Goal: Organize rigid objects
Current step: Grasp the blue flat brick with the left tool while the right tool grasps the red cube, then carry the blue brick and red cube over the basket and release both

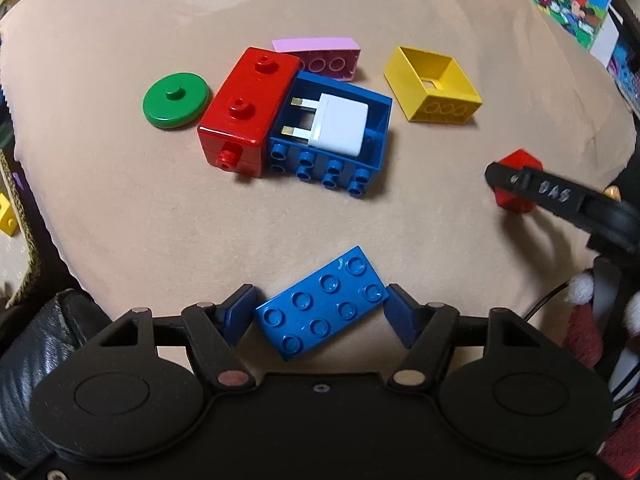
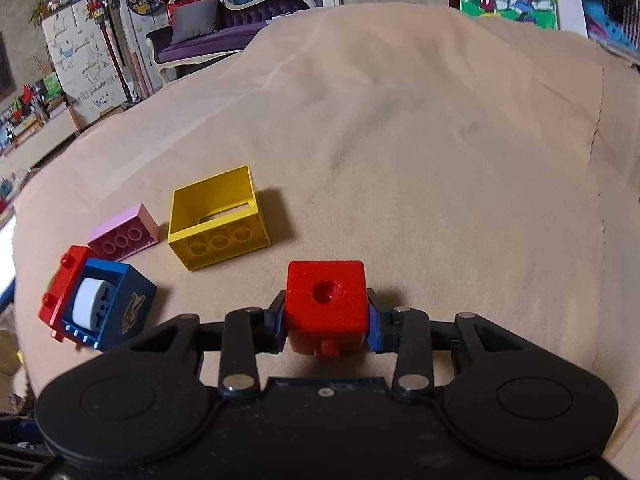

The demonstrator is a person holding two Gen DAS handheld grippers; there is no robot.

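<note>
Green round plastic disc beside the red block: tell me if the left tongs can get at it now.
Probably not yet. The left tongs already bracket a flat blue studded brick. The green round plastic disc itself lies uncovered on the beige cloth.

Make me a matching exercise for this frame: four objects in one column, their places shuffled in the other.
Objects:
1 white plug
2 red cube
3 flat blue brick
4 green disc

Places:
A between the left gripper's jaws
B inside the blue box
C clamped in the right gripper
D on the cloth beside the long red block

Pairs: 1-B, 2-C, 3-A, 4-D
</note>
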